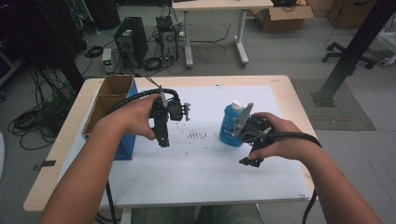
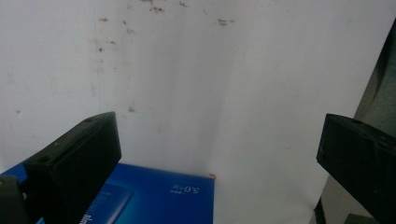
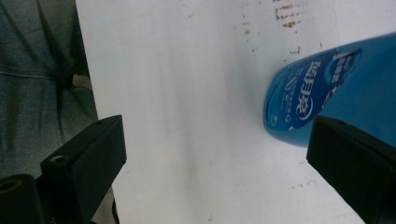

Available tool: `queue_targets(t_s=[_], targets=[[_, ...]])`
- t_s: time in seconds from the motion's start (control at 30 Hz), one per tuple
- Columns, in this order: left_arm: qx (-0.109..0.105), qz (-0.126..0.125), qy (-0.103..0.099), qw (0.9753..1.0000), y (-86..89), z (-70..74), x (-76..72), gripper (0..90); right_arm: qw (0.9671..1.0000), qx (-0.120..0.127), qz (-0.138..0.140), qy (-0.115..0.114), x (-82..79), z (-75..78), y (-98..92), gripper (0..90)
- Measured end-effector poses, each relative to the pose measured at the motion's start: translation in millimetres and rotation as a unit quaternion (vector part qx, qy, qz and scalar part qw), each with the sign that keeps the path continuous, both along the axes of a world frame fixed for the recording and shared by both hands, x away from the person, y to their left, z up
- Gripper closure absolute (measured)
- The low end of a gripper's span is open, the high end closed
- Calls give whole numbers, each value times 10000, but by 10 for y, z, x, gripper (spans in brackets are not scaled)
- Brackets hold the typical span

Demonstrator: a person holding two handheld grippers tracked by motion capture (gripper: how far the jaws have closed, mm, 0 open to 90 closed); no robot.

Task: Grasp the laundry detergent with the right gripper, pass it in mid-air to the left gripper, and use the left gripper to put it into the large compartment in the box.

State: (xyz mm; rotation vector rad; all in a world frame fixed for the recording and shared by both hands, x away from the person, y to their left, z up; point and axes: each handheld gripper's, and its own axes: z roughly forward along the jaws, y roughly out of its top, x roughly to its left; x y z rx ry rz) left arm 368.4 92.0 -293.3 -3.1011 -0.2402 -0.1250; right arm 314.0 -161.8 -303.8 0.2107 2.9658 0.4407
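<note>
Two spread grippers: my right gripper (image 1: pixel 250 161) sits beside the blue plastic bottle (image 1: pixel 230 125); I should square its jaws around it. My left gripper (image 1: pixel 163 140) hangs empty.

1. Blue bottle (image 1: pixel 229 125): glossy, smooth plastic, printed label; white plastic cap.
2. Tabletop (image 1: pixel 289 100): pale wood-look edge, matt; covered by white paper sheet (image 1: pixel 205 163), matt, speckled with brown marks.
3. Cardboard box (image 1: pixel 108 100): raw brown inside, blue printed outside, slight sheen.
4. Left gripper (image 2: pixel 219 154) and right gripper (image 3: pixel 217 158): jaws black matt plastic, faintly grainy.
</note>
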Motion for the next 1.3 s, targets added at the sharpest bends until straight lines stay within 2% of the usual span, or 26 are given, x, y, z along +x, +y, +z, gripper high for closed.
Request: queue_targets(t_s=[0.17, 0.43, 0.63, 0.73, 1.0, 1.3], targets=[[75, -48, 55, 9999, -15, -6, -61, 2, 9999, 68, -89, -7, -31, -22, -94, 51], [63, -133, 75, 9999, -29, 2, -150, 2, 9992, 211, -327, 3, -36, -101, -292, 51], [92, -165, 118, 9998, -9, -15, -215, 2, 9981, 277, -547, 3, 2, -161, -438, 51], [34, -185, 135, 9997, 19, -15, -250, 2, 9968, 325, -724, -11, 69, -225, -527, 51], [70, -276, 127, 9995, 11, -8, -315, 2, 9944, 390, -972, -102, 165, -318, -632, 50], [76, -333, 123, 9993, -4, 18, -372, 2, 9928, 519, -1072, -159, 217, -386, -692, 51]])
